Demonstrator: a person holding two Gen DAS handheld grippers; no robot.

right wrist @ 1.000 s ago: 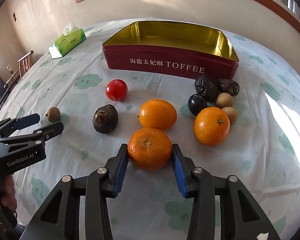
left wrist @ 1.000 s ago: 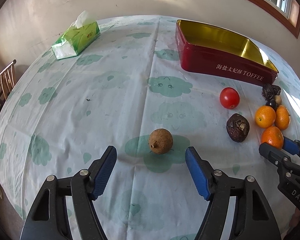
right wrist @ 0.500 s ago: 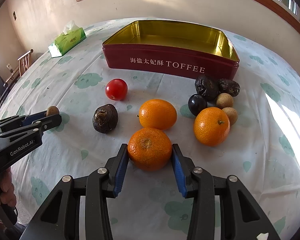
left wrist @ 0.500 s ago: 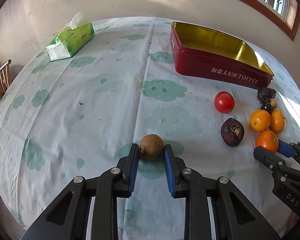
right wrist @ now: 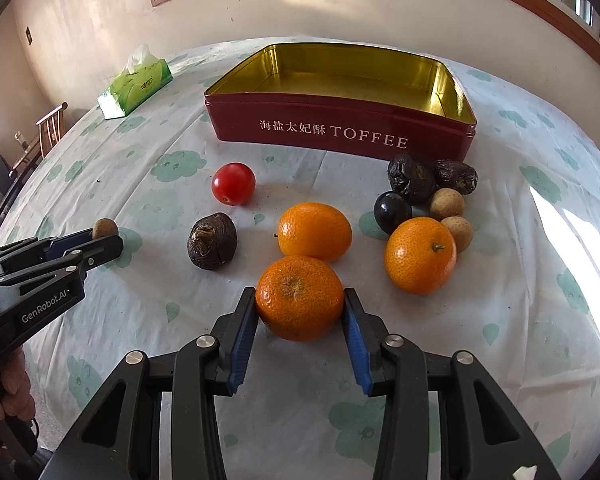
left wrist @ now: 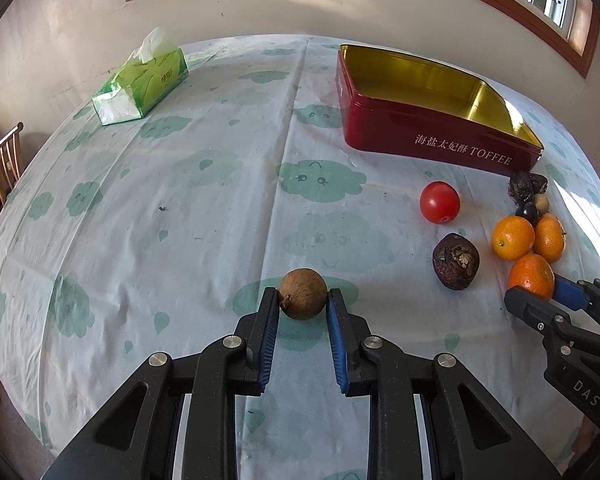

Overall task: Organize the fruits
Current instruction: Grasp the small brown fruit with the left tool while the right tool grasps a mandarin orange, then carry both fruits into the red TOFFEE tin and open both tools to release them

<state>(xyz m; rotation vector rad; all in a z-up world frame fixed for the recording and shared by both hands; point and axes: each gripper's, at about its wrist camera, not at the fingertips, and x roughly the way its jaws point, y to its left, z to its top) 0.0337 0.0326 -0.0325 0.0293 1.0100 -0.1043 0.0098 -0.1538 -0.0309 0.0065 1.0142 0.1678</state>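
Pads of the left gripper (left wrist: pixel 302 304) pinch a longan (left wrist: pixel 302 293) at its widest girth; light, brittle-shelled, it likely needs little squeeze. Right gripper (right wrist: pixel 300 300) clamps an orange (right wrist: pixel 299 297) on the cloth: heavier, yielding. Tin (right wrist: pixel 340 130) stands beyond.

Two fisheye wrist cams, each riding just behind its own claw, angled down and forward over the table (left wrist: pixel 204 216). Left one sits close over the near-left part, facing the far wall. Right one sits close over the fruit pile. Both catch the toffee tin (right wrist: pixel 340 136), tissue pack (left wrist: pixel 144 80) and each other's claw.
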